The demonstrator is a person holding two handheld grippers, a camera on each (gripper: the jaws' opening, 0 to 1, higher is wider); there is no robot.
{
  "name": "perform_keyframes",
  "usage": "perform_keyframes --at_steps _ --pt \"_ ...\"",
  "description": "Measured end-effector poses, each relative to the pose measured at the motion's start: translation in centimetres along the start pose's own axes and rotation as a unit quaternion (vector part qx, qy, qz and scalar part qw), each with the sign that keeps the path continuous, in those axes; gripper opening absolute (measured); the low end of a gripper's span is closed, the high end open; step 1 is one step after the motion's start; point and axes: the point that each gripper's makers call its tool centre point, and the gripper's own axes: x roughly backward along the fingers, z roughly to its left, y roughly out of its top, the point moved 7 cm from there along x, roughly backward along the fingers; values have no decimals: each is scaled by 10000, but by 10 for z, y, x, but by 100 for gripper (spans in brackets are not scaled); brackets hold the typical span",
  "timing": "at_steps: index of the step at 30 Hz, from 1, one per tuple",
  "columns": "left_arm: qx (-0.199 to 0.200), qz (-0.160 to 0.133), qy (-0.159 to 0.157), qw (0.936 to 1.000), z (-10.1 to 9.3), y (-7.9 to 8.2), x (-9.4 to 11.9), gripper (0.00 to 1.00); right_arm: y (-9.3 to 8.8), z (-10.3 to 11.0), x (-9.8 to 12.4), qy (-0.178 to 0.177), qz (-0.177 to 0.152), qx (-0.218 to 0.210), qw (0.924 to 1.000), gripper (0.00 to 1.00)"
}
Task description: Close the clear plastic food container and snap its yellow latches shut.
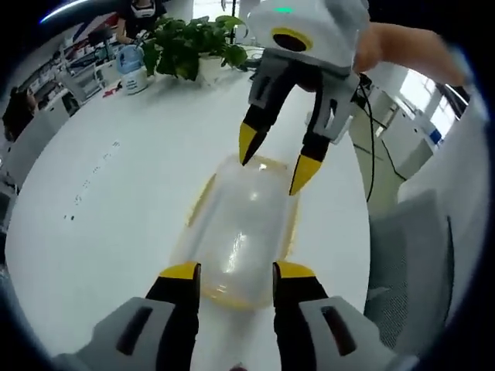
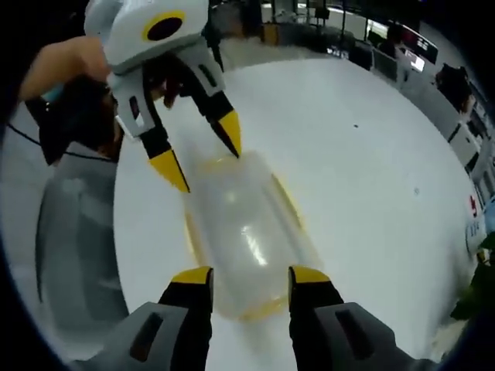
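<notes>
The clear plastic food container [image 1: 240,232] lies lengthwise on the white table [image 1: 108,201], its domed clear lid on top and yellow trim along its edges. My left gripper [image 1: 237,272] is open, its yellow tips on either side of the container's near end. My right gripper [image 1: 277,161] comes in from the far side, open, tips at the container's far end. In the right gripper view the container [image 2: 247,232] runs away from my open right gripper [image 2: 251,277] toward the open left gripper [image 2: 203,154]. I cannot tell whether the latches are snapped.
A potted green plant [image 1: 193,46] and a pale blue bottle [image 1: 133,69] stand at the table's far edge. A grey chair [image 1: 418,263] sits beside the table and shows again as the chair [image 2: 77,232]. Desks and seated people fill the background.
</notes>
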Motion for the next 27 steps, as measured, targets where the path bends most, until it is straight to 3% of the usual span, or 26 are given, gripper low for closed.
perform_keyframes --at_steps 17,27 --pt "-214 -102 -93 9997 -4 10 -16 36 14 3 -11 51 -230 345 9991 35" --pt "-232 -211 -63 9995 -3 16 -20 35 26 5 -19 133 -323 337 9988 35"
